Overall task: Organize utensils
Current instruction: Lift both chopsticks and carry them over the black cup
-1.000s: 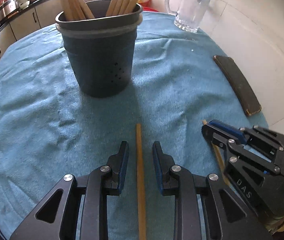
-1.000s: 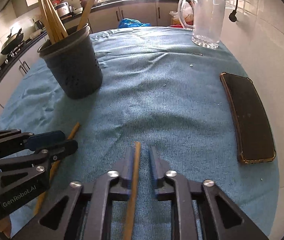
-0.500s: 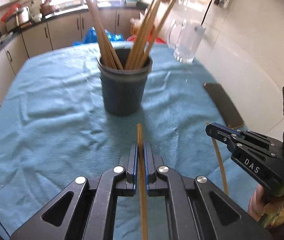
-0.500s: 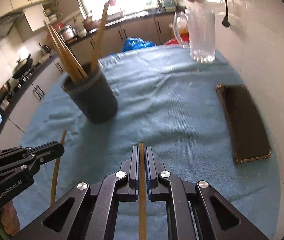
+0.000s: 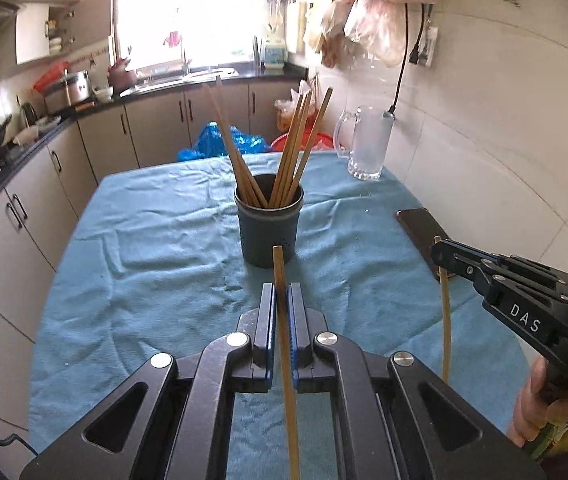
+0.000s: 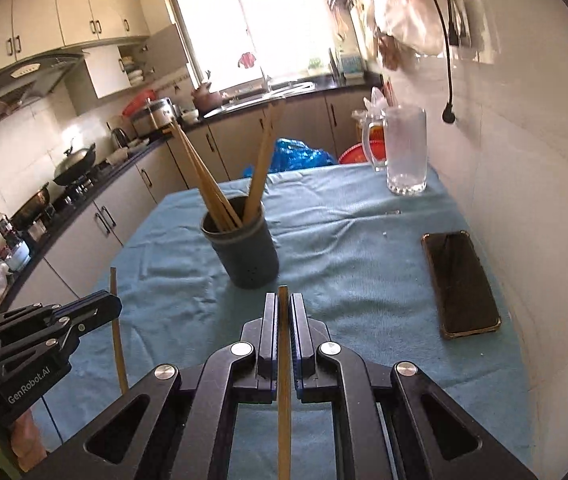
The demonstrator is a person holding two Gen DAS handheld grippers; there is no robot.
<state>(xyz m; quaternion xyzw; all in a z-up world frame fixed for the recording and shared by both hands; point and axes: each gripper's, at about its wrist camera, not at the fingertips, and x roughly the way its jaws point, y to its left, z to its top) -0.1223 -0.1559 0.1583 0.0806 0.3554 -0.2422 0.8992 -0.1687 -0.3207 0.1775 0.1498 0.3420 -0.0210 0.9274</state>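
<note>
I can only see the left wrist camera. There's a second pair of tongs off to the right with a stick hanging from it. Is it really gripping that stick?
Observer: Yes. In the right wrist view the right tongs are shut on the right chopstick, which runs straight between the two pads.
Visitor: And the dark slab half hidden behind those tongs?
Observer: That is a phone. It shows whole in the right wrist view, lying flat on the blue cloth, well apart from the chopstick holder.
Visitor: What do my own tongs look like from outside?
Observer: The left tongs carry "GenRobot.AI" lettering on their side, and they pinch the left chopstick nearly upright.
</note>
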